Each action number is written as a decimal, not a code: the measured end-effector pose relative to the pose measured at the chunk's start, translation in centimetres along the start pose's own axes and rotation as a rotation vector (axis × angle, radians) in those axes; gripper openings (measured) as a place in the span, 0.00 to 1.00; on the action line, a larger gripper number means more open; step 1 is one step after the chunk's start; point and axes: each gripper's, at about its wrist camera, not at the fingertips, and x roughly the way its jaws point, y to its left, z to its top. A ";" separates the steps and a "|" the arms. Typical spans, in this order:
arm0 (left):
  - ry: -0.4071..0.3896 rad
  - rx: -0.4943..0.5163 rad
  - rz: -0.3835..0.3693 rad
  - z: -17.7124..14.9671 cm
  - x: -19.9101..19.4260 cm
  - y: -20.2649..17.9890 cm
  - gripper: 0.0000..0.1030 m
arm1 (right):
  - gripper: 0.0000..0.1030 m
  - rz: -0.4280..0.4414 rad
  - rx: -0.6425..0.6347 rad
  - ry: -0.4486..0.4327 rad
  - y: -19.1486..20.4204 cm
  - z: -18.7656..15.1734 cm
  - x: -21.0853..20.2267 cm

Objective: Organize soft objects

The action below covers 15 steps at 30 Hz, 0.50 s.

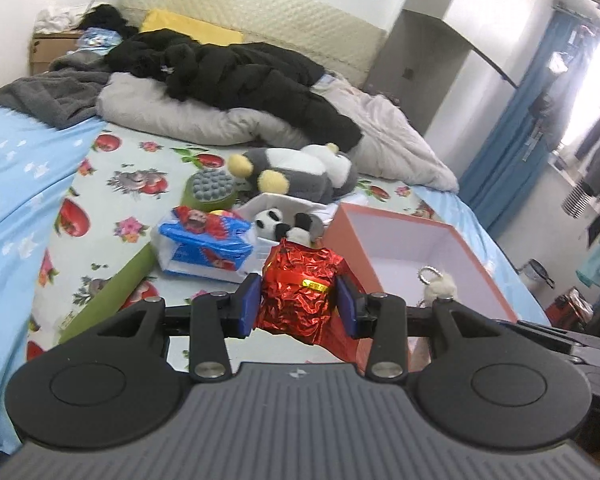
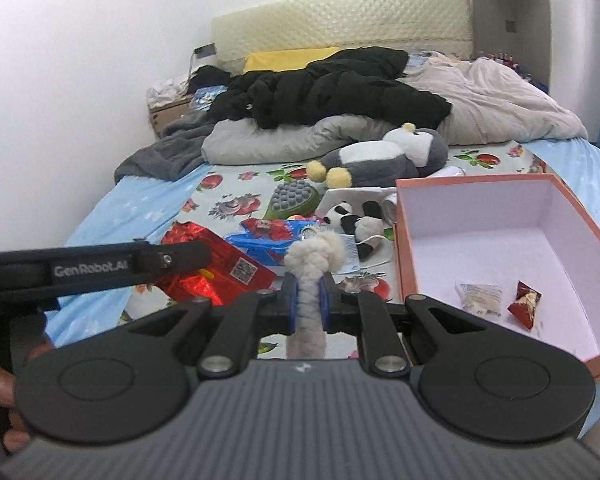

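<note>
Across the cluttered bed (image 1: 112,168), your left gripper (image 1: 298,298) pinches the red foil packet (image 1: 300,288), your right gripper (image 2: 308,300) squeezes the fluffy white keychain (image 2: 312,264); next, carry both to the pink box (image 2: 556,188) at frame right.

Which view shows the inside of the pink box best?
The right wrist view: it looks down into the pink box, showing its white floor with a pale packet and a red packet. The left wrist view shows only part of the interior, partly blocked by the white plush and the tongs, and neither packet.
</note>
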 end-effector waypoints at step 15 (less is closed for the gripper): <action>0.075 0.089 -0.172 -0.5 2.1 -5.7 0.45 | 0.15 -0.158 0.114 -0.047 -3.9 -2.2 -4.2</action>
